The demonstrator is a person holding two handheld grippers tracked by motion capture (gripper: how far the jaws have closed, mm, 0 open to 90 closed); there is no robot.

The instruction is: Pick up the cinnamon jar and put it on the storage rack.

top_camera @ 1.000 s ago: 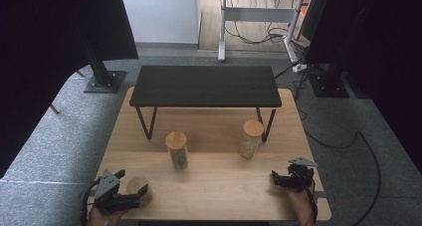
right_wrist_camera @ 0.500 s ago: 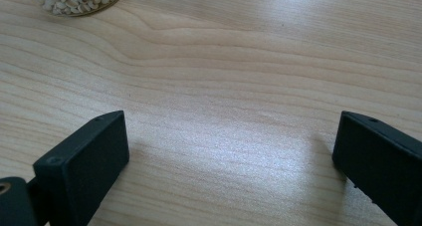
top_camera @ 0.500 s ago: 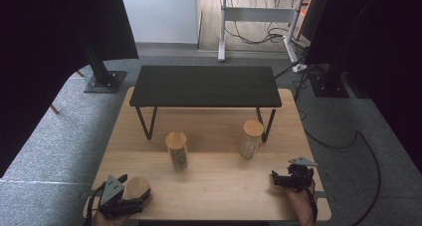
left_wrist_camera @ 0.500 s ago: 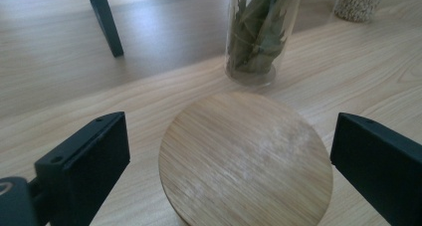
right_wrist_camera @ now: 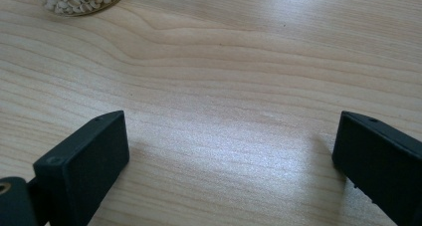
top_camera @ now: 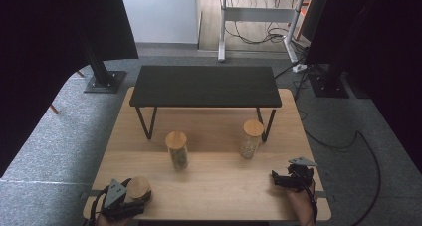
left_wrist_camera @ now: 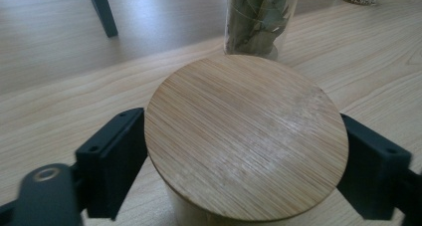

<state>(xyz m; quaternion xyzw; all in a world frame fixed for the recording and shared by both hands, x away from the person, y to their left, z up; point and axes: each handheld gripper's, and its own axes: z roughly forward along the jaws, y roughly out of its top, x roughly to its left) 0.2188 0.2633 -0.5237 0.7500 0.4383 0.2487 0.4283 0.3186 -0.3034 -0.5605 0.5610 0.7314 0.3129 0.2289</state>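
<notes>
A short jar with a round bamboo lid (left_wrist_camera: 246,136) stands at the near left corner of the wooden table (top_camera: 214,186). My left gripper (top_camera: 141,194) reaches over it from the left. Its jaws have just been closing with the jar (top_camera: 139,186) between them, and both black pads (left_wrist_camera: 117,156) now press on the rim of the lid. At the near right edge my right gripper (top_camera: 275,179) rests low over bare wood, pointing left. In its own view that gripper (right_wrist_camera: 229,151) stands open with nothing between its jaws.
A tall glass jar of dried leaves (top_camera: 177,149) stands mid-table, and a jar of pale beans (top_camera: 251,139) to its right. Behind them a low black bench (top_camera: 206,85) spans the far half of the table. Grey carpet surrounds the table.
The left gripper has sunk a little over the jar, and its jaws have closed from wide apart onto the lid. The right gripper has not moved.
</notes>
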